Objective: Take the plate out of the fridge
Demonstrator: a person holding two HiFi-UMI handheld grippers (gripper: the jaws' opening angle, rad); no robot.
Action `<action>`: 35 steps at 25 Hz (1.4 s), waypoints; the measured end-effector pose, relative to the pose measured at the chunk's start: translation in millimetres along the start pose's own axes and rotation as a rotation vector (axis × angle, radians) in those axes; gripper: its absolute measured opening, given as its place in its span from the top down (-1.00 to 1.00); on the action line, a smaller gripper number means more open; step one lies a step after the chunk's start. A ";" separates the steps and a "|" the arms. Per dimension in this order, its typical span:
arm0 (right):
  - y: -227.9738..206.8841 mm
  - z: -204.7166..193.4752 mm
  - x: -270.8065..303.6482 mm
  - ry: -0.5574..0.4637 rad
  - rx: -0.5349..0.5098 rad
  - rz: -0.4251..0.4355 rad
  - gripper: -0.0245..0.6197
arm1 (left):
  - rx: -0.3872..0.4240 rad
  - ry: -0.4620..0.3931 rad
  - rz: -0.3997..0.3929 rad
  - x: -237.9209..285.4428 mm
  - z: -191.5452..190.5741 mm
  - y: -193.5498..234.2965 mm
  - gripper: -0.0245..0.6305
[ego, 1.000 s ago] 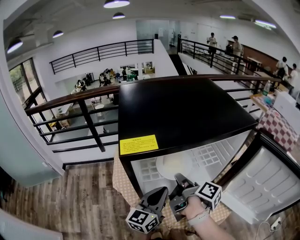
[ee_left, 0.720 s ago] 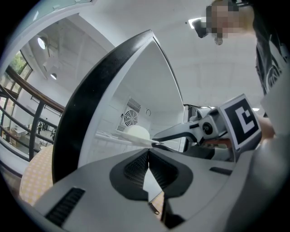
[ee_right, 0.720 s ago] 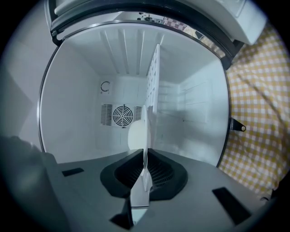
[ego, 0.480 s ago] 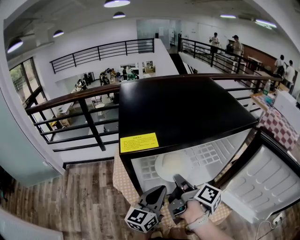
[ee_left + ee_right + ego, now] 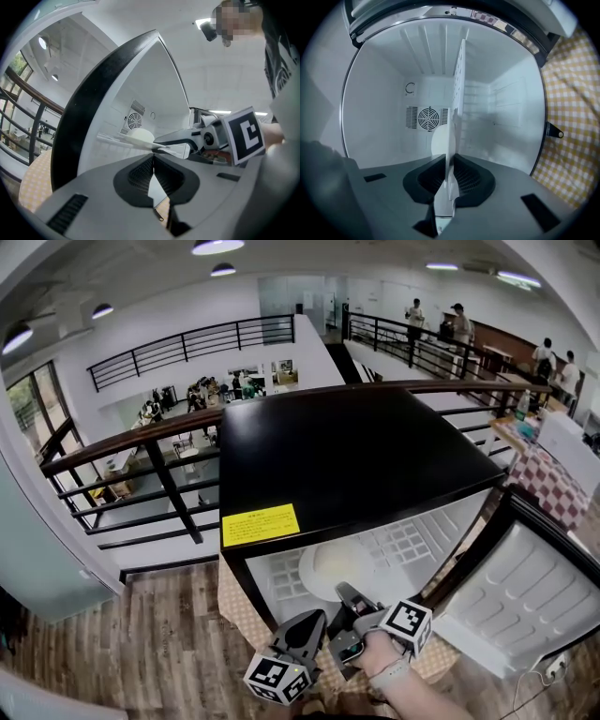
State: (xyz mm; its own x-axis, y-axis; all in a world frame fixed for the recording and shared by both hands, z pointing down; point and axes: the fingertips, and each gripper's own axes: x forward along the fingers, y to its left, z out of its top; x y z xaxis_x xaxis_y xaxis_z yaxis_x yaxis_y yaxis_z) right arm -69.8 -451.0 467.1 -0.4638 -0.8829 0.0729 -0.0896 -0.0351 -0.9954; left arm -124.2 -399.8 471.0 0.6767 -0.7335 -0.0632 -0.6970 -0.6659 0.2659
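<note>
A white plate [image 5: 330,565] lies on the wire shelf [image 5: 412,545] inside the open black fridge [image 5: 347,465]. My right gripper [image 5: 343,595] reaches into the fridge with the plate's near rim between its jaws. In the right gripper view the plate [image 5: 440,140] shows edge-on, and the right gripper's [image 5: 451,161] pads press on its rim while the jaws begin opening. My left gripper [image 5: 317,621] hangs just left of it outside the fridge, shut and empty. The left gripper view shows the left gripper [image 5: 153,157], the plate [image 5: 138,136] and the right gripper [image 5: 158,140].
The fridge door [image 5: 525,596] stands swung open to the right. A yellow checked cloth [image 5: 239,610] lies under the fridge on a wooden floor [image 5: 141,643]. A black railing [image 5: 141,442] runs behind. A fan grille [image 5: 426,117] sits on the fridge's back wall.
In the head view the right gripper and the plate have shifted slightly left and toward the fridge front. The left gripper stays beside it.
</note>
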 end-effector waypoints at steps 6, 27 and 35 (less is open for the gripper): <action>-0.7 -4.9 -11.0 -0.015 0.010 -0.012 0.74 | -0.002 0.000 0.000 -0.7 -0.1 3.0 0.90; -1.5 -4.5 1.8 -0.005 -0.027 0.037 0.76 | -0.018 0.004 -0.005 -0.9 -2.9 10.5 0.90; 0.4 -6.6 -7.7 -0.015 -0.029 0.053 0.76 | -0.020 0.003 0.000 -2.6 -2.7 11.7 0.90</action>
State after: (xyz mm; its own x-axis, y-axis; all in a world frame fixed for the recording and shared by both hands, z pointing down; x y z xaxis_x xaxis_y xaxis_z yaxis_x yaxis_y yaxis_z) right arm -72.1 -441.1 466.6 -0.4557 -0.8899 0.0188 -0.0905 0.0253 -0.9956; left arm -133.5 -405.3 476.9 0.6778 -0.7328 -0.0601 -0.6919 -0.6633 0.2851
